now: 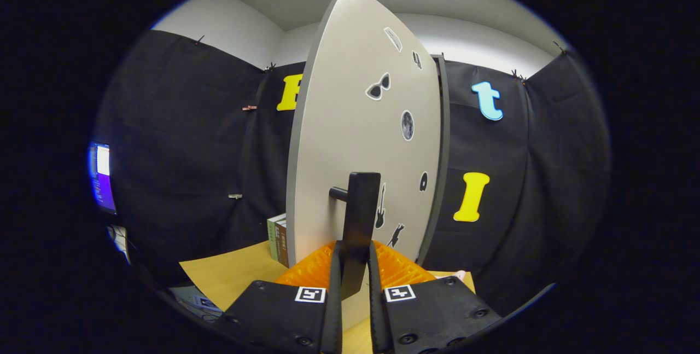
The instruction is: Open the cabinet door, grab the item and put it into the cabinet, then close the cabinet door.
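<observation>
Cabinet door [350, 140] stood partly open in front of the gripper, a tall light grey panel seen at an angle, with its free edge turned toward the left and its hinge side against the dark cabinet frame [442, 151] on the right. Small stickers [378, 87] were spread over the face of the door: a pair of sunglasses, a round moon, a guitar and some other dark shapes. A black bar handle [360, 228] stood out from the lower part of the door on a short black post.

The gripper [355, 272] was closed on this handle. Its two orange fingers [306, 272] were nearly together, with only the thickness of the bar between them, and both pressed on the lower end of the handle, one on each side. The black finger mounts, each with a square black and white marker [310, 294], were just behind.

A green and brown box [279, 239], like a small carton or a book, stood upright on the wooden table [229, 274], just to the left of the door's free edge and a little behind it. I could not tell if this box was the item of the task. The inside of the cabinet was hidden behind the door. A lit screen [102, 176] was far on the left, near the black cloth wall [180, 140].
</observation>
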A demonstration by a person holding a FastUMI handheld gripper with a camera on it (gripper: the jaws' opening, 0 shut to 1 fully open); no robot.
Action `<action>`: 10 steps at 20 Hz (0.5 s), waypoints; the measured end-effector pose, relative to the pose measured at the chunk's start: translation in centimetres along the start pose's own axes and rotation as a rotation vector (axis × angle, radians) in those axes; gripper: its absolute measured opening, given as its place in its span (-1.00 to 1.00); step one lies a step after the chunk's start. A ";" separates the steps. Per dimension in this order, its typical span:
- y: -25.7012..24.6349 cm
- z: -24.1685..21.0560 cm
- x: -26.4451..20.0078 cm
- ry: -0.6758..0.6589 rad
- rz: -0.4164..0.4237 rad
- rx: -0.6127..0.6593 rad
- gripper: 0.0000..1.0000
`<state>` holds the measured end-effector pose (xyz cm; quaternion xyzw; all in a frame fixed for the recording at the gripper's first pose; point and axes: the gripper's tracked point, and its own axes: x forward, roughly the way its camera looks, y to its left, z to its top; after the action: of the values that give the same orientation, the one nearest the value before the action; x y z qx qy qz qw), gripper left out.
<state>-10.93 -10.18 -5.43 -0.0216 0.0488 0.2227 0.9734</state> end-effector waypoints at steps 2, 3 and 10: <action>-1.2 -0.1 -0.6 0.001 -0.022 -0.008 -0.51; -1.5 -0.1 -1.0 0.000 -0.021 0.008 -0.52; -2.7 -0.2 -1.6 0.000 -0.064 0.000 -0.52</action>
<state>-11.17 -13.29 -5.42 -0.0231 0.0483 0.1917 0.9800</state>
